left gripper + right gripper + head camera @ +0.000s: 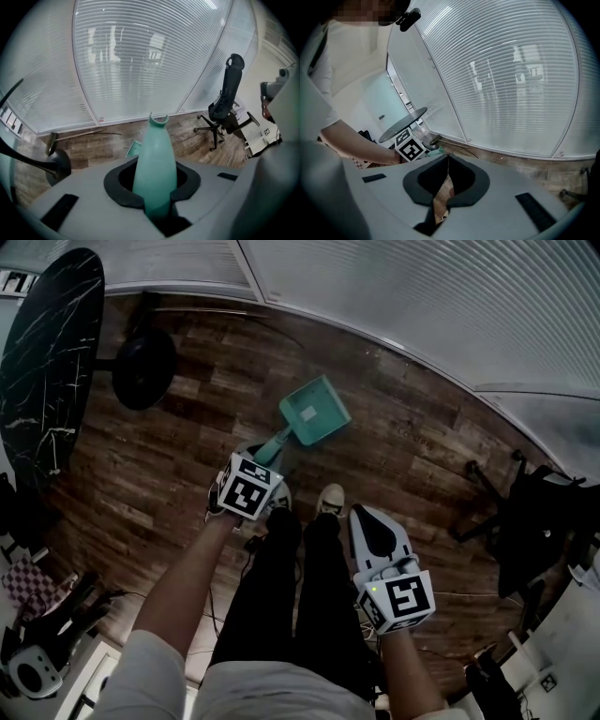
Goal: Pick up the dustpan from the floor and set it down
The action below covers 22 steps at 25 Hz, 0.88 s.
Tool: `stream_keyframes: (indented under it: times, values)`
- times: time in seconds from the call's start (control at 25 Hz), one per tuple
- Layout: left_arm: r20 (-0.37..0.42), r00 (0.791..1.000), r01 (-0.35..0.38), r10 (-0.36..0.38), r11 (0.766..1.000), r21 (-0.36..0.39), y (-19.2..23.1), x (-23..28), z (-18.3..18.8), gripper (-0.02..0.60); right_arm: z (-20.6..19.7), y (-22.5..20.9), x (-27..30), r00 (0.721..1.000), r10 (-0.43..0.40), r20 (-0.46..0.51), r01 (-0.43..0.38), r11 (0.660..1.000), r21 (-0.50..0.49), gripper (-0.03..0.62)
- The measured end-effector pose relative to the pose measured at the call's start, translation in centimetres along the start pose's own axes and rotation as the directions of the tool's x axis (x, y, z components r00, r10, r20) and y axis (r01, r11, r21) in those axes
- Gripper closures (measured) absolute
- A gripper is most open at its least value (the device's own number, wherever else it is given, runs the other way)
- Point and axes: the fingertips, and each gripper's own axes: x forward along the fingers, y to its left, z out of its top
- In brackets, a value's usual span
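Observation:
A teal dustpan (316, 411) lies on the wooden floor ahead of the person's feet, its handle (275, 444) running back toward the left hand. My left gripper (263, 456) is shut on that handle. In the left gripper view the teal handle (156, 159) fills the gap between the dark pads, and a corner of the pan (133, 149) shows beyond it. My right gripper (375, 526) hangs by the right leg, away from the dustpan. In its own view the right gripper (447, 156) has its tips together with nothing between them.
A black marble round table (52, 352) with a dark disc base (142, 367) stands at the left. A black office chair (534, 512) is at the right, and the same chair (227, 103) shows in the left gripper view. A blinds-covered glass wall (422, 296) runs along the far side.

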Motion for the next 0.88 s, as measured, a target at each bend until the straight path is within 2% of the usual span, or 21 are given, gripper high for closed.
stream_keyframes:
  times: [0.16, 0.48, 0.72, 0.88]
  values:
    - [-0.014, 0.998, -0.055, 0.057, 0.995, 0.080, 0.7, -0.4, -0.5, 0.519, 0.2, 0.0, 0.0, 1.000, -0.003, 0.001, 0.003, 1.000, -0.005, 0.569]
    - [0.007, 0.999, -0.047, 0.047, 0.999, -0.009, 1.3, -2.6, -0.9, 0.539, 0.7, 0.0, 0.0, 1.000, 0.002, 0.020, -0.002, 1.000, -0.002, 0.569]
    - [0.044, 0.997, -0.070, 0.070, 0.998, -0.001, 0.0, -5.4, 0.0, 0.548, 1.7, -0.1, -1.0, 1.000, 0.001, 0.029, 0.000, 1.000, -0.023, 0.569]
    - [0.056, 0.994, -0.091, 0.089, 0.995, 0.037, -1.0, -8.6, 0.5, 0.548, 3.4, -0.1, -2.7, 0.999, -0.013, 0.043, 0.015, 0.998, -0.053, 0.569]
